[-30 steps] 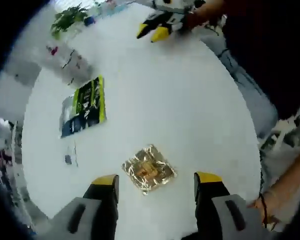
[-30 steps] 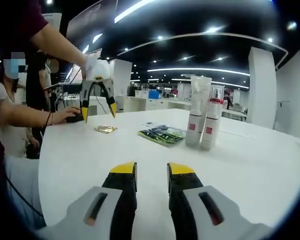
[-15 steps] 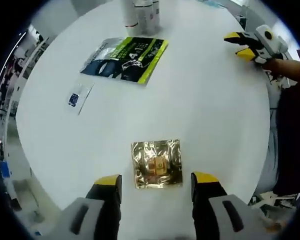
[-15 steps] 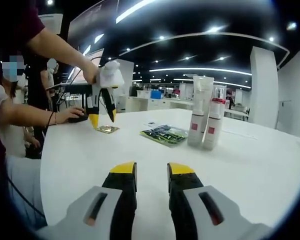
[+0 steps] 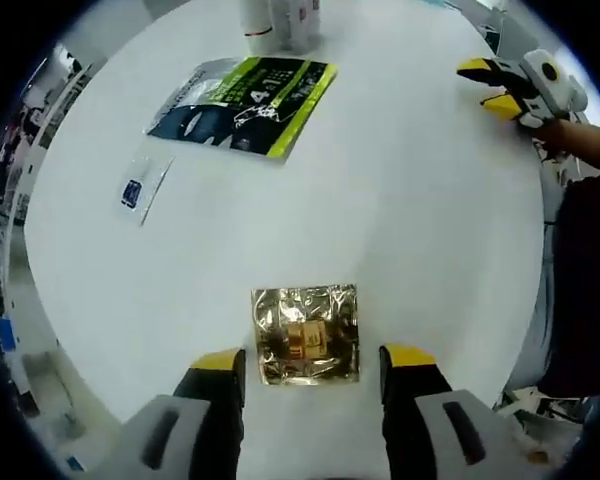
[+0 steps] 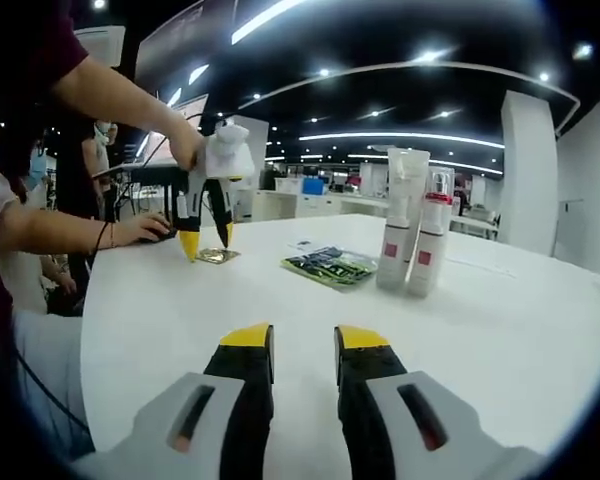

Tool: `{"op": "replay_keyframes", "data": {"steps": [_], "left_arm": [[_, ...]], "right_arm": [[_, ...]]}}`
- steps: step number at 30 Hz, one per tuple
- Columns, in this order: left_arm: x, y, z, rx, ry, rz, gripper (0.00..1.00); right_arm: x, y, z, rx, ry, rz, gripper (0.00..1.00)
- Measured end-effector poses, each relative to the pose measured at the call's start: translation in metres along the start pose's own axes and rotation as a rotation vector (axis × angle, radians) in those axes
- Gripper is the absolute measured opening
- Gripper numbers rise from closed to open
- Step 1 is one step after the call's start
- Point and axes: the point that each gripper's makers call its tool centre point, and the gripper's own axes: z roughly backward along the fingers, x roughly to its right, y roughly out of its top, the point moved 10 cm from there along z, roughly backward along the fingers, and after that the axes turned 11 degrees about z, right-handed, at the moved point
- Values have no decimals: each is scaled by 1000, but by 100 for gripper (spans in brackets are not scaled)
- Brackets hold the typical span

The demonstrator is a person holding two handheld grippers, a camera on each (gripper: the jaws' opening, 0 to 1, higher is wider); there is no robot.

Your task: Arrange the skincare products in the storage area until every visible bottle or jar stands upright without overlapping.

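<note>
Gold foil sachet (image 5: 306, 334) lies flat on the white bench (image 5: 410, 210), bracketed by the left gripper (image 5: 312, 365), jaws spread for pickup. Right gripper (image 6: 304, 345) idles, jaws empty, narrowly parted; bottles (image 6: 413, 240) stand upright beyond.

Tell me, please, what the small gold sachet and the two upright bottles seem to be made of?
Gold sachet: probably metallised foil, crinkled and mirror-shiny. Bottles: likely plastic, white and smooth with a soft sheen; one cap looks clear. Glass cannot be ruled out.
</note>
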Motion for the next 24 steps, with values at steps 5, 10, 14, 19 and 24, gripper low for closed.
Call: {"op": "replay_keyframes", "data": {"steps": [5, 10, 14, 19, 24], "left_arm": [[3, 0, 0, 2, -4, -32, 52], [3, 1, 0, -5, -3, -31, 52], [4, 3, 0, -23, 1, -34, 52], [3, 1, 1, 0, -7, -67, 52], [2, 1, 0, 9, -12, -84, 52]], "right_arm": [[-1, 0, -1, 2, 13, -5, 23], [-1, 0, -1, -3, 18, -7, 23], [0, 0, -1, -8, 9, -11, 23], [-1, -1, -2, -15, 11, -10, 23], [0, -1, -2, -21, 10, -7, 23]]}}
